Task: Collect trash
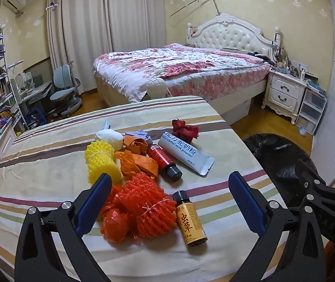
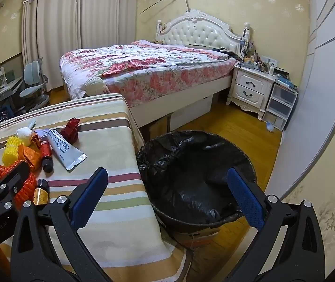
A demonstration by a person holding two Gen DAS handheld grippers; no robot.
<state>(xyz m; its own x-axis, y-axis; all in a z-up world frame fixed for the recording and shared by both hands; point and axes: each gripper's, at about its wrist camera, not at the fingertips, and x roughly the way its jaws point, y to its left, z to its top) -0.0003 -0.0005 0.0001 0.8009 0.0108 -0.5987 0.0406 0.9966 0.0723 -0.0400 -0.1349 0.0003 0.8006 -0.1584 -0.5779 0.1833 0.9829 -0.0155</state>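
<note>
Both jaws spread wide, the left gripper (image 1: 169, 202) hovers over the orange foam fruit net (image 1: 147, 208) just left of the yellow bottle (image 1: 190, 219); light and squashy, best pinched at its tied middle, while the right gripper (image 2: 167, 202) holds nothing

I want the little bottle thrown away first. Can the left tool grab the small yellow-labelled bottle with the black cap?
Probably yes. The left tool is open, and the small yellow-labelled bottle with the black cap lies uncovered between its fingers, beside the red foam netting.
</note>
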